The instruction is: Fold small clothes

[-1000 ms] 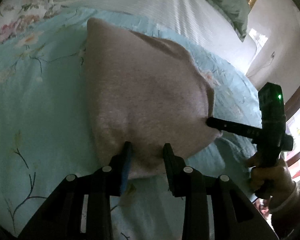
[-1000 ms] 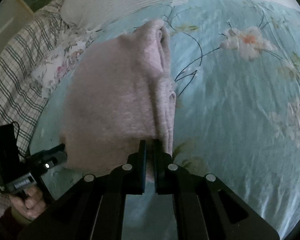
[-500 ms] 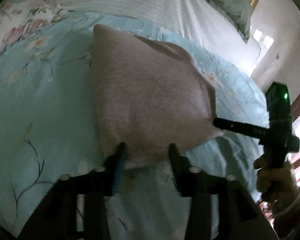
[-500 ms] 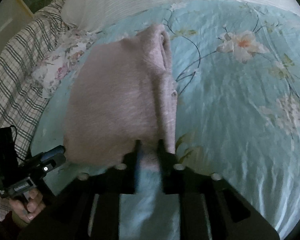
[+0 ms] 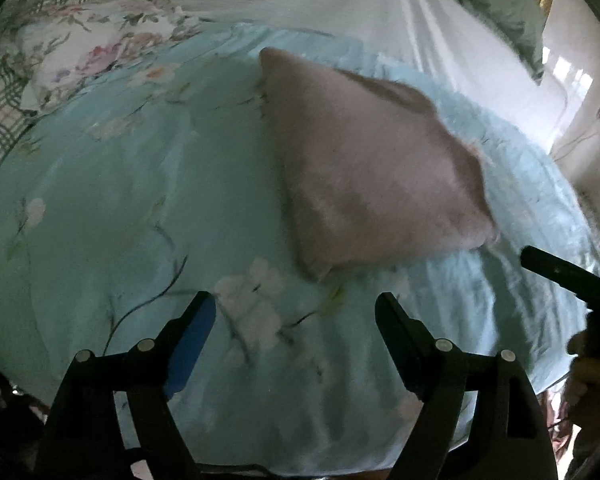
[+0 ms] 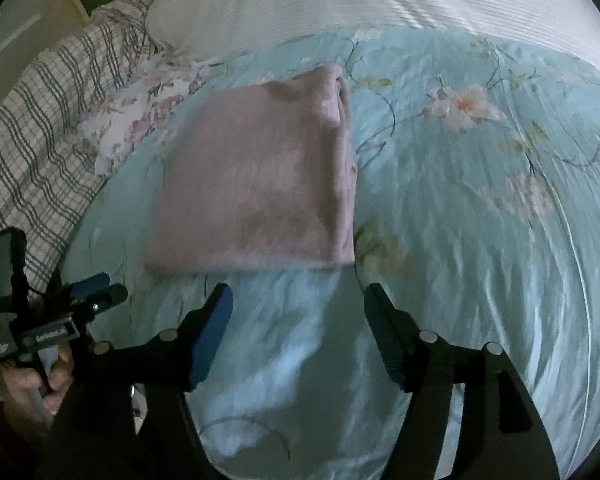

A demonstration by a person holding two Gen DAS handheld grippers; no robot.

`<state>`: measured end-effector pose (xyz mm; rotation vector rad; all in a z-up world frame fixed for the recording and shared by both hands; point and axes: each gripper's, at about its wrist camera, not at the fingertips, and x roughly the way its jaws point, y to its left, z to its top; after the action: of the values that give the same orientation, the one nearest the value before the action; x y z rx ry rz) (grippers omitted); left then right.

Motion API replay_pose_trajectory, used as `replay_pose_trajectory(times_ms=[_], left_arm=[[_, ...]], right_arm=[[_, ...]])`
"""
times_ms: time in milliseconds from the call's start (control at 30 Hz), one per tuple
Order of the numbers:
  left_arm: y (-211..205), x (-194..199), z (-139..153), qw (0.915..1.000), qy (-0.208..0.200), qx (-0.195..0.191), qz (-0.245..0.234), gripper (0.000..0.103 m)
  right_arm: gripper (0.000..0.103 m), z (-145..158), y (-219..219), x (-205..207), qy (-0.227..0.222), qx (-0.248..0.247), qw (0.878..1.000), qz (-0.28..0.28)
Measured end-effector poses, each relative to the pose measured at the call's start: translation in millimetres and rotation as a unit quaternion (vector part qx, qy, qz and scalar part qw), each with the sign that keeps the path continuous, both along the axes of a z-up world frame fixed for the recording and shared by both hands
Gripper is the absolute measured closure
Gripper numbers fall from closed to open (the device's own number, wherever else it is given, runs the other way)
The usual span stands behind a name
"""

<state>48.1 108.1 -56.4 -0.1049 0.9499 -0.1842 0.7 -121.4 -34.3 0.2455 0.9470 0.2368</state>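
1. The folded pink garment, centre of the right wrist view, is soft, matt, fuzzy knit cloth.
2. The light blue floral bedspread under it is smooth cloth with a slight sheen and fine creases.
3. The white sheet along the top is matt, finely ribbed fabric.
4. The checked cloth at left is matt woven fabric.
5. The right gripper has matt black plastic fingers, one with a blue pad, and small shiny metal screws.

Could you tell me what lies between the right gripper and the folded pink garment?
Only bare blue floral bedspread separates the right gripper from the pink garment, in the right wrist view.
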Motion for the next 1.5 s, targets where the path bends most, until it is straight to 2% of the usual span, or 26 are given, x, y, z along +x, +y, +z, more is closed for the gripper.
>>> replay_pose_trajectory(times_ms=[200, 333, 400, 467, 567, 633, 800, 1100, 1300, 1500], left_arm=[[3.4, -16.5, -7.0, 0.9990, -0.007, 0.036, 0.027, 0.021], [2.8, -25.7, -2.3, 0.9964, -0.026, 0.070, 0.042, 0.021], [-1.1, -30.1, 5.0, 0.9953, -0.029, 0.087, 0.029, 0.021], [-10.3, -32.3, 13.9, 0.9936, -0.026, 0.110, -0.004, 0.021], [-20.5, -42.0, 38.0, 0.9864, -0.065, 0.150, -0.014, 0.019], [-24.8, -44.1, 51.9, 0.9825, -0.080, 0.167, -0.017, 0.012], [-30.9, -39.6, 62.9, 0.9815, -0.083, 0.171, -0.023, 0.006], [-29.8, -10.7, 27.5, 0.9875, -0.029, 0.153, -0.023, 0.006], [-25.3, 3.2, 29.3, 0.9895, -0.028, 0.141, -0.017, 0.006], [-26.5, 10.3, 38.0, 0.9905, -0.034, 0.133, -0.011, 0.006]], right_arm=[[0.020, 3.3, 10.4, -24.7, -0.009, -0.046, 0.999, 0.013], [0.017, 12.2, 14.6, -35.5, -0.025, -0.085, 0.996, 0.020], [0.013, 20.5, 14.8, -40.2, -0.035, -0.098, 0.994, 0.026], [0.010, 29.7, 15.6, -42.4, -0.043, -0.102, 0.993, 0.029], [0.003, 49.0, 15.0, -46.0, -0.064, -0.106, 0.992, 0.032], [0.001, 58.1, 15.1, -46.3, -0.074, -0.105, 0.991, 0.035], [0.001, 56.9, 16.1, -40.9, -0.071, -0.098, 0.992, 0.042], [0.001, 22.0, 22.2, -20.5, -0.028, -0.089, 0.994, 0.053], [0.001, 16.3, 28.7, -5.8, -0.019, -0.095, 0.993, 0.062], [0.001, 23.1, 29.9, 7.9, -0.024, -0.100, 0.992, 0.067]])
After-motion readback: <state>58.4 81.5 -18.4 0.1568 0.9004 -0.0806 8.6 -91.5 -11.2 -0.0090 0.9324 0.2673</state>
